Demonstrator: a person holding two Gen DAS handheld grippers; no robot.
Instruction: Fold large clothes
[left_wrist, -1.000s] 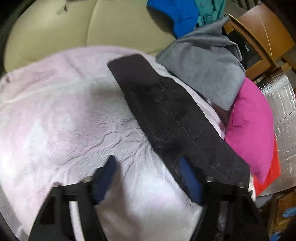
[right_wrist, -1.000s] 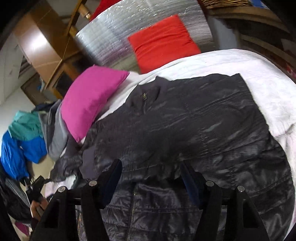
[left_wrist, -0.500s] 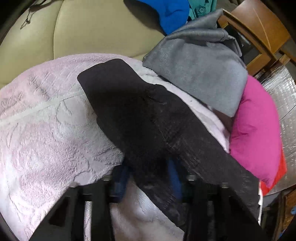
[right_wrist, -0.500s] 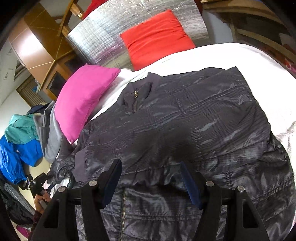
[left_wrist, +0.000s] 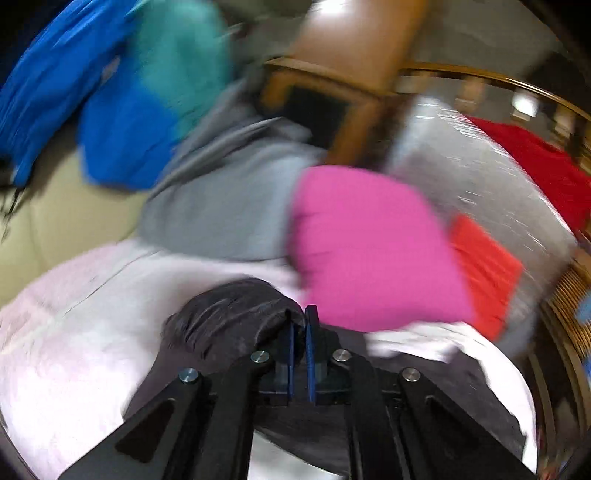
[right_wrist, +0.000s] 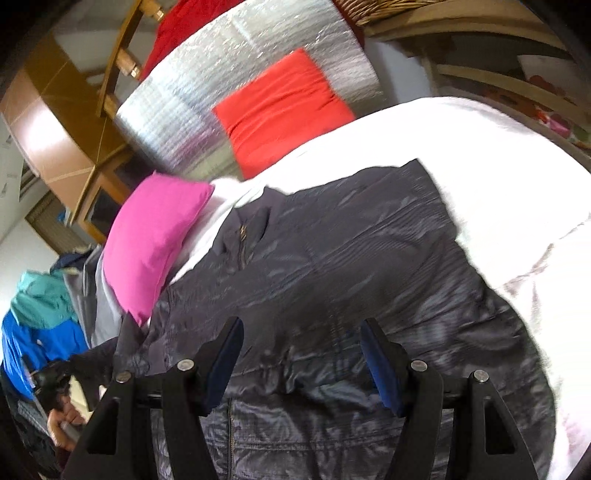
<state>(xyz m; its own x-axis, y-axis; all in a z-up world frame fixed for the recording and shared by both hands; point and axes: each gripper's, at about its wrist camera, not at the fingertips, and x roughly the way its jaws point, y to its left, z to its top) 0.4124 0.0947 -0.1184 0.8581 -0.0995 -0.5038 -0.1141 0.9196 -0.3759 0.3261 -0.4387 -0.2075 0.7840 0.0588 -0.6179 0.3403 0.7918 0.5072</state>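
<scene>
Left wrist view, blurred: pale pink blanket (left_wrist: 74, 332) across the bed, beige headboard (left_wrist: 55, 221) behind at left. Grey garment (left_wrist: 221, 206) heaped beyond, blue and teal clothes (left_wrist: 122, 110) above it, pink pillow (left_wrist: 369, 243) at right beside an orange cushion (left_wrist: 487, 266) and a silver quilted panel (left_wrist: 480, 177). Wooden furniture (left_wrist: 354, 48) at the back. Left gripper (left_wrist: 300, 325) low in the middle, jaws just closed tight, pinching a bunched dark sleeve (left_wrist: 229, 317) lifted off the blanket.

Right wrist view: dark jacket (right_wrist: 351, 258) spread flat on the white bedcover (right_wrist: 480, 147), collar toward the pink pillow (right_wrist: 155, 240). Orange cushion (right_wrist: 280, 107) against the silver panel (right_wrist: 221, 81); wooden cabinet (right_wrist: 55, 129) at left. Right gripper (right_wrist: 301, 354) angled down just over the jacket's lower half, jaws wide apart, gripping nothing. Hand (right_wrist: 62, 424) on a grip at lower left.
</scene>
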